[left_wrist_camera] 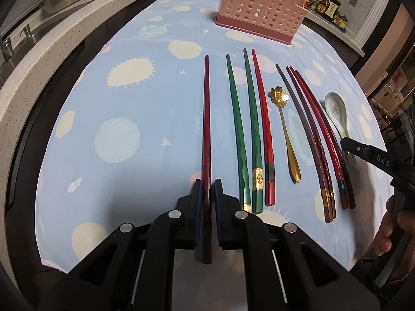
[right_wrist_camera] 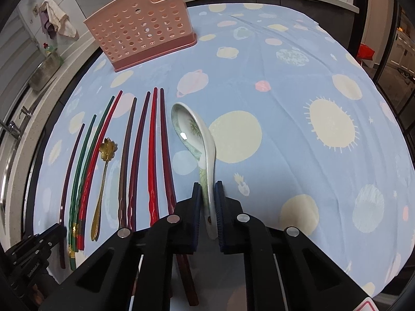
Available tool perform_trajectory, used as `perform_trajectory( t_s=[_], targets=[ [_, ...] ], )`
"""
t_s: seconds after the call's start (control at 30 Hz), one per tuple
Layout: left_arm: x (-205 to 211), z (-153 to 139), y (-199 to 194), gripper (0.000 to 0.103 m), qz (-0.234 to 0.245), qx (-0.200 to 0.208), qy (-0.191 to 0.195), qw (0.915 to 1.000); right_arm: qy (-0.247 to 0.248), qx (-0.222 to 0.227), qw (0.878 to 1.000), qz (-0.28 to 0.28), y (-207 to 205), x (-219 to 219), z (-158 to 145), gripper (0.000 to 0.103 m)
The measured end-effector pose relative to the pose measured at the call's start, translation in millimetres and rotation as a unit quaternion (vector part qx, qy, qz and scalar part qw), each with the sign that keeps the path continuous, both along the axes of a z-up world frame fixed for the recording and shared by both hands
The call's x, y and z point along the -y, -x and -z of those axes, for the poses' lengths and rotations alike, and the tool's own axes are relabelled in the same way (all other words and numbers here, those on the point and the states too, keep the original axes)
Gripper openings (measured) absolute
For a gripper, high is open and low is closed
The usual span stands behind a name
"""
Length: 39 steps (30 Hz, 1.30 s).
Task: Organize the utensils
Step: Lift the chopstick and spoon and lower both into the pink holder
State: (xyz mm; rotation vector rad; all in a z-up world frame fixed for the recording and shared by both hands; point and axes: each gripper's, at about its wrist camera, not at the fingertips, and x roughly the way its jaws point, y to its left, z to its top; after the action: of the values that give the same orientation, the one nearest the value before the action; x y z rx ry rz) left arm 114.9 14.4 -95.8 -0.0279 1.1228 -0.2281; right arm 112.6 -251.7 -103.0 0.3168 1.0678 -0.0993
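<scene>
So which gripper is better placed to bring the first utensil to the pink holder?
Probably the left gripper: its jaws bracket the dark red chopstick, which points toward the pink holder. The right gripper brackets the ceramic spoon, with the holder off to one side.

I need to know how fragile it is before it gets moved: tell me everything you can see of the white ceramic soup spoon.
The white glazed ceramic soup spoon has a deep oval bowl with a green floral motif inside and green patterning along its curved handle. It looks whole and glossy. It lies bowl up on the blue patterned tablecloth, at the right end of the utensil row, bowl pointing away. The right claw brackets its handle; whether the pads press it is unclear.
</scene>
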Motion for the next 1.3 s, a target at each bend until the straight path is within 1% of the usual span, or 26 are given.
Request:
perform_trajectory(
  t_s=[0.2, 0.53, 0.7, 0.8, 0.97, 1.03, 1.17, 1.3],
  targets=[
    [-3, 0, 5, 0.009, -0.002, -0.004, 0.008, 1.0000, 0.003, 0.000, 1.000, -0.002, 5, -3, 0, 0.009],
    [-8, -1, 15, 0.008, -0.004, -0.013, 0.026, 0.9996, -0.008, -0.001, 1.000, 0.001, 18, -3, -2, 0.009],
    [-10, -3, 20, 0.007, -0.002, -0.014, 0.030, 0.9994, -0.010, 0.006, 1.000, 0.006, 25, -2, -10, 0.008],
    [-11, -7, 22, 0.007, -0.003, -0.008, 0.028, 0.9996, -0.011, 0.013, 1.000, 0.008, 30, -1, -16, 0.008],
    [-13, -21, 27, 0.007, -0.007, 0.017, 0.016, 0.9997, -0.009, 0.033, 0.999, 0.012, 35, 2, -32, 0.007],
    [-15, -30, 27, 0.007, -0.009, 0.028, 0.018, 0.9994, -0.009, 0.043, 0.999, 0.014, 36, 3, -41, 0.007],
    [-18, -54, 20, 0.007, -0.017, 0.058, 0.026, 0.9979, -0.010, 0.065, 0.998, 0.018, 34, 8, -59, 0.007],
    [-21, -88, 5, 0.007, -0.024, 0.100, 0.040, 0.9939, -0.010, 0.082, 0.996, 0.021, 28, 13, -75, 0.007]
  ],
)
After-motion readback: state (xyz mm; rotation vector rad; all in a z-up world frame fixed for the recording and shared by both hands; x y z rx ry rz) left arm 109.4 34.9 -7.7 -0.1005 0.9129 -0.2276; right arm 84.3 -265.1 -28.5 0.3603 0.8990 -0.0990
